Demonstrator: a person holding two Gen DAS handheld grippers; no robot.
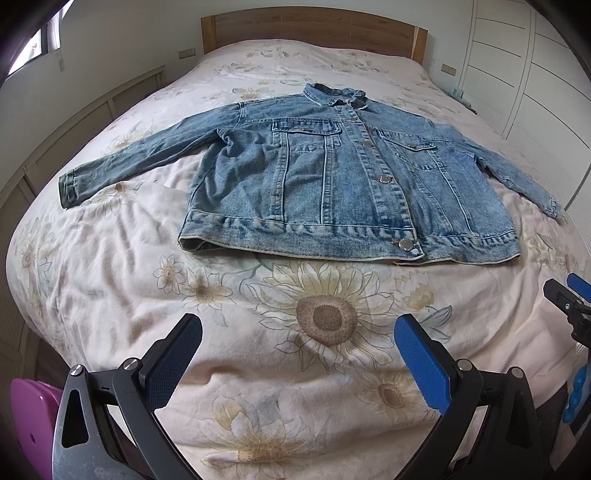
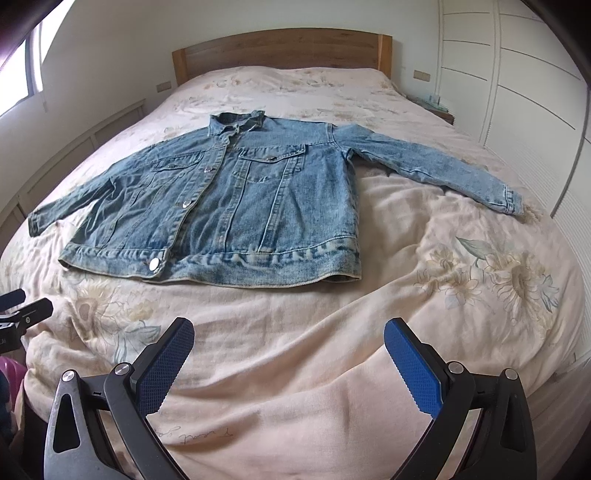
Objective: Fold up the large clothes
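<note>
A blue denim jacket [image 1: 332,177] lies flat and buttoned, front up, on the floral bedspread [image 1: 110,266], collar toward the headboard, both sleeves spread out to the sides. It also shows in the right wrist view [image 2: 236,206]. My left gripper [image 1: 297,336] is open and empty, held above the bedspread near the foot of the bed, short of the jacket's hem. My right gripper [image 2: 288,338] is open and empty, also short of the hem. Each gripper shows at the edge of the other's view: the right gripper [image 1: 569,295], the left gripper [image 2: 22,310].
A wooden headboard [image 1: 314,27] stands at the far end. White wardrobe doors [image 1: 535,74] run along the right side, low cabinets [image 1: 74,129] along the left wall. A purple object [image 1: 26,417] sits at the lower left beside the bed.
</note>
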